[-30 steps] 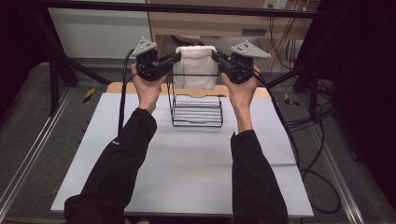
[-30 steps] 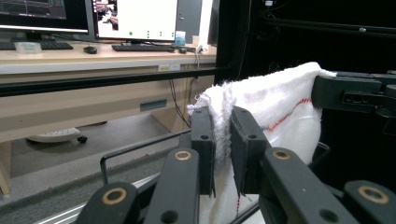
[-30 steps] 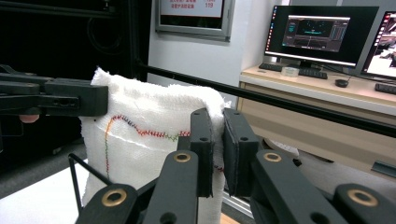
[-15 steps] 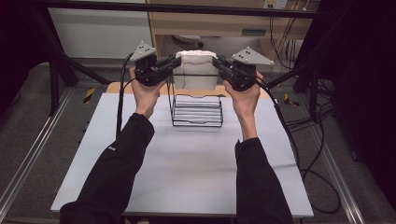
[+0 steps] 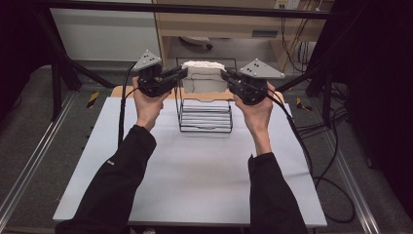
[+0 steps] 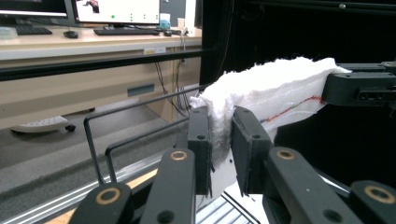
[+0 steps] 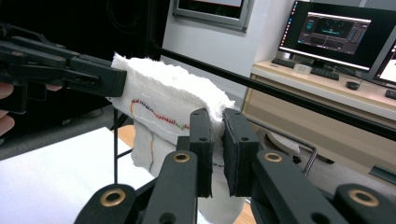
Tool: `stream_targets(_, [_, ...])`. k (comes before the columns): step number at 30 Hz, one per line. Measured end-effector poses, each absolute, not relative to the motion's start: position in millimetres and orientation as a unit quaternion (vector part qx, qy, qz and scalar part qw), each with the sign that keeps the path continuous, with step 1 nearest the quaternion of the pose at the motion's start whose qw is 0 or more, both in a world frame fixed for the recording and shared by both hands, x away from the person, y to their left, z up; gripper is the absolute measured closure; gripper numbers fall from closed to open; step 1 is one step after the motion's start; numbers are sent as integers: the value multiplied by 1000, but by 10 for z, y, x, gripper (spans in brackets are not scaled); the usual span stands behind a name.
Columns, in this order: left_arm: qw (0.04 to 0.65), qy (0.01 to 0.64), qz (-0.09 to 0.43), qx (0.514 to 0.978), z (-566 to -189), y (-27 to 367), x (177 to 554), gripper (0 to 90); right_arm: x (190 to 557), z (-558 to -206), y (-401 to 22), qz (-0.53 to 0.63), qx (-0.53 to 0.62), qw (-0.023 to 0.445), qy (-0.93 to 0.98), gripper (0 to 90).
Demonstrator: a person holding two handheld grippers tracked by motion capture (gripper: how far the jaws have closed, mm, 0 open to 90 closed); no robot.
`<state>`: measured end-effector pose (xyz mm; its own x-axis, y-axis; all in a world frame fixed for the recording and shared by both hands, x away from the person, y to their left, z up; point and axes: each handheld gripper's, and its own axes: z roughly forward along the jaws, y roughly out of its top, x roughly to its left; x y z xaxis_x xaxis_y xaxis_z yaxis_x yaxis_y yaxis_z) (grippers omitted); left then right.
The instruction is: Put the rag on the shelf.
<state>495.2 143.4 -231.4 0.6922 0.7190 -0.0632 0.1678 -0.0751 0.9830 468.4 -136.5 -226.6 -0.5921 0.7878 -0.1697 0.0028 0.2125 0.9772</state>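
A folded white towel (image 5: pixel 203 66) with a coloured stitched line hangs stretched between my two grippers, above the far end of a black wire rack (image 5: pixel 204 116). My left gripper (image 5: pixel 184 72) is shut on the towel's left end, and its black pads (image 6: pixel 200 140) pinch the cloth (image 6: pixel 275 91). My right gripper (image 5: pixel 225 74) is shut on the right end, with the towel (image 7: pixel 163 100) squeezed between its pads (image 7: pixel 236 144). Each gripper view also has the other gripper at the towel's far end: the right one (image 6: pixel 364 86) and the left one (image 7: pixel 93 74).
The rack stands at the far middle of a white table (image 5: pixel 195 165) and holds flat pale items on its lower wires. A dark frame bar (image 5: pixel 204 9) crosses behind it. Cables (image 5: pixel 321 146) trail off the table's right side. Desks with monitors (image 7: pixel 336 32) stand beyond.
Both hands have come slightly nearer to me with the towel still stretched between them, the right hand a little more than the left. Both grips are unchanged.
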Motion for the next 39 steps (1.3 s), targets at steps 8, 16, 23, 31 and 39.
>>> stream_targets(8, [592, 316, 225, 707, -2355, 1435, 4880, 753, 4616, -2355, -1391, 557, 280, 350, 699, 831])
stream_targets(16, [578, 320, 212, 720, -2319, 1490, 4810, 690, 4587, -2429, -1398, 558, 278, 348, 700, 832])
stream_targets(23, [581, 327, 233, 708, -2100, 1589, 4752, 701, 4571, -2448, -1388, 556, 275, 351, 701, 832])
stream_targets(31, [567, 358, 221, 708, -2038, 1444, 4937, 832, 4565, -2498, -1403, 556, 274, 347, 704, 831])
stream_targets(39, [552, 353, 195, 730, -2116, 1282, 5009, 871, 4552, -2518, -1415, 553, 271, 347, 708, 829])
